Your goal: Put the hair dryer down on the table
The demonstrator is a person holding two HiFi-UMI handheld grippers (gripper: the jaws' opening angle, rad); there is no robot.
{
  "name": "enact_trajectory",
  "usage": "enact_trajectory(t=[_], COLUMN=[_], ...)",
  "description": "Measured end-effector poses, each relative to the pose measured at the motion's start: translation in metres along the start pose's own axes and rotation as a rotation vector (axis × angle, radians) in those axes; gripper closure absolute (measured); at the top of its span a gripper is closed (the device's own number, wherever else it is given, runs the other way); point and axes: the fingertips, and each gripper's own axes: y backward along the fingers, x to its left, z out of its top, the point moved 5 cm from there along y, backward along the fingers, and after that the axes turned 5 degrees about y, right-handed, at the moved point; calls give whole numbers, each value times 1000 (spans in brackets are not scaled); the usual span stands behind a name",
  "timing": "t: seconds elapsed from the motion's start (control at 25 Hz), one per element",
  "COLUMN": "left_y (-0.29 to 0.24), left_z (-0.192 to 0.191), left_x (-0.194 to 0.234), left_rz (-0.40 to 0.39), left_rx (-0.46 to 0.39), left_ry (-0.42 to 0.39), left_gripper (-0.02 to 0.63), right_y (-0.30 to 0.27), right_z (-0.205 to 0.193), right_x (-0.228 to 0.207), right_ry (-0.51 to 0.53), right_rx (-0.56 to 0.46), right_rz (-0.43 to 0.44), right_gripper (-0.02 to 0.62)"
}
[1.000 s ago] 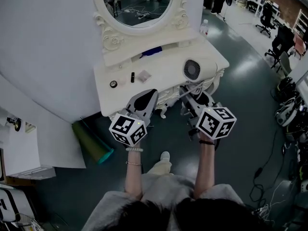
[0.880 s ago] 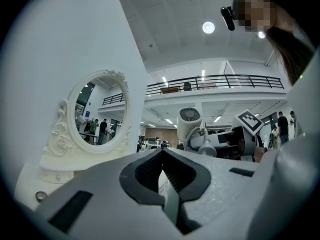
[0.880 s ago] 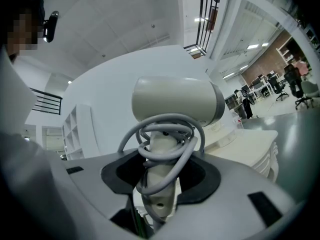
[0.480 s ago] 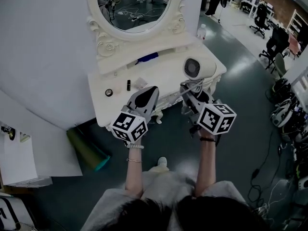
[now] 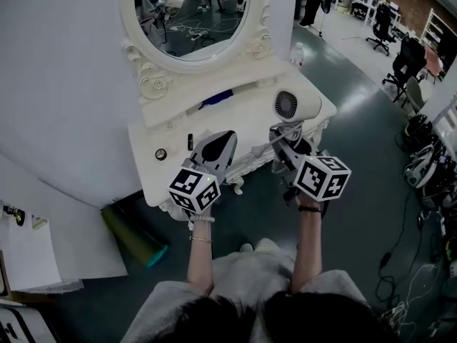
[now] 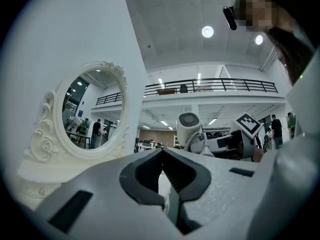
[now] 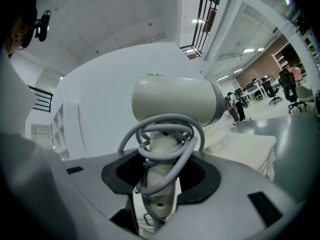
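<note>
The cream hair dryer (image 5: 288, 106) stands upright over the right end of the white dressing table (image 5: 239, 116), its round rear grille facing up toward me. My right gripper (image 5: 285, 138) is shut on its handle, with the grey cord coiled around the handle just above the jaws. In the right gripper view the hair dryer (image 7: 175, 101) fills the middle and its handle sits between the pads of the right gripper (image 7: 160, 171). My left gripper (image 5: 222, 141) hovers over the table's front edge, shut, with nothing between its jaws. The left gripper (image 6: 162, 154) sees the hair dryer (image 6: 188, 127) off to its right.
An oval mirror (image 5: 187, 13) in a carved frame rises at the table's back. On the top lie a small round tin (image 5: 160, 154), a black tube (image 5: 189, 142) and a blue item (image 5: 216, 97). A green roll (image 5: 132, 234) lies on the floor beside the table. Office chairs (image 5: 410, 59) stand far right.
Both grippers have moved forward toward the dressing table, the right one carrying the hair dryer along. The left gripper's tip now reaches over the table's front edge.
</note>
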Motion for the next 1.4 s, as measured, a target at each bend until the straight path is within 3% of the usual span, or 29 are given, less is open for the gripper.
enact_trajectory(t=[0.8, 1.4], left_y=[-124, -208], left_z=[-24, -63], left_x=[44, 83], left_rz=[17, 132], left_rx=[60, 101], left_ry=[33, 102], left_gripper=[601, 601], right_y=[-77, -148], right_z=[30, 19], right_x=[-118, -207], right_ry=[-41, -44], right_rx=[51, 241], right_rz=[-1, 56], right_gripper=[408, 408])
